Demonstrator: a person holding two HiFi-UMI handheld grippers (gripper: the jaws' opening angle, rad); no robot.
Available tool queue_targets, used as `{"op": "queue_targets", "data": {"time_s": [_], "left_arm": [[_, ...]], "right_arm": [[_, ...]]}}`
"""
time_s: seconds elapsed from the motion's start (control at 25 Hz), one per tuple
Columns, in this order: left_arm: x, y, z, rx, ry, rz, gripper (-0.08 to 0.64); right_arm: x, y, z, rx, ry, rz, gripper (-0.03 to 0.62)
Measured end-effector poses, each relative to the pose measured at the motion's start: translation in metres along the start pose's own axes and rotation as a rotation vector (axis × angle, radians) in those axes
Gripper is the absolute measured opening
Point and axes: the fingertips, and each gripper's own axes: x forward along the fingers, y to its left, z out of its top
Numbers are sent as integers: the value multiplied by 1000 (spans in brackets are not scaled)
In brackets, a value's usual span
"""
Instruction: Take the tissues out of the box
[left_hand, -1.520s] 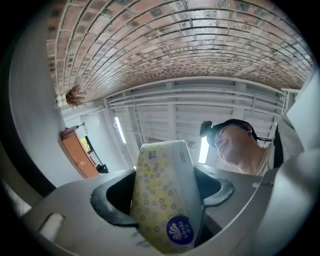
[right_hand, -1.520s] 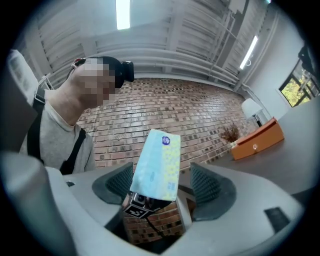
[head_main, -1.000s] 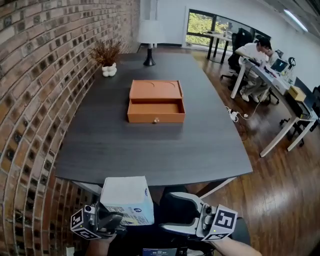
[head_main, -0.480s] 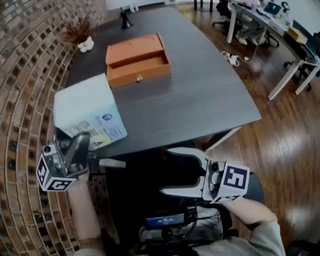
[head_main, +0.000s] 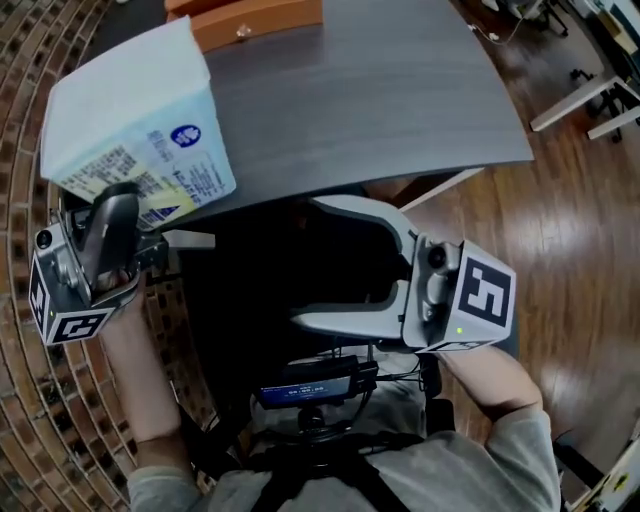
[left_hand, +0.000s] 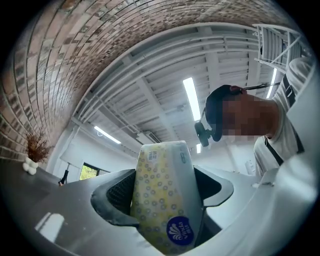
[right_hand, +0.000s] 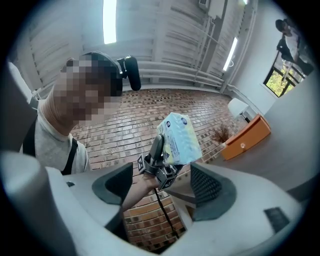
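Red brick wall (head_main: 20, 60) runs down the left, and right beside it the left gripper (left_hand: 164, 192) is clenched on a soft pale blue and white plastic tissue pack (head_main: 135, 110), a pad pressed in on each side near its lower end. The pack is up in the air and tilted; from the head view it sits in front of the near left corner of the dark wood-grain table (head_main: 400, 90). The orange drawer box (head_main: 255, 15) only just peeks in at the top edge, well apart from the pack. Further right, the right gripper (head_main: 305, 262) hangs below the table edge with its jaws spread wide and nothing between them. The brown plank floor (head_main: 570, 240) fills the right side.

What could go wrong imo: the pack is squishy and gripped at only 1 end, so it could sag or slide out once the other claw tugs at a tissue. I also can't see the pack's opening in any view, so if it faces away the right gripper would just pinch wrapper. It's close to the table corner too, so a bump is possible.

Versus 1 second ago: the pack was low then, just beside the right gripper under the table edge, with the whole table and box in sight. Now it's lifted up and to the left, the 2 grippers are well apart, and the view points steeply down. The left grip and the open right jaws look unchanged
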Motion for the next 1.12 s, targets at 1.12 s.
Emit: {"op": "queue_targets", "data": {"time_s": [1.12], "left_arm": [[3,-1,-1,42,34,6,360]], "right_arm": [[3,12,-1,-106,75,23,367]]}}
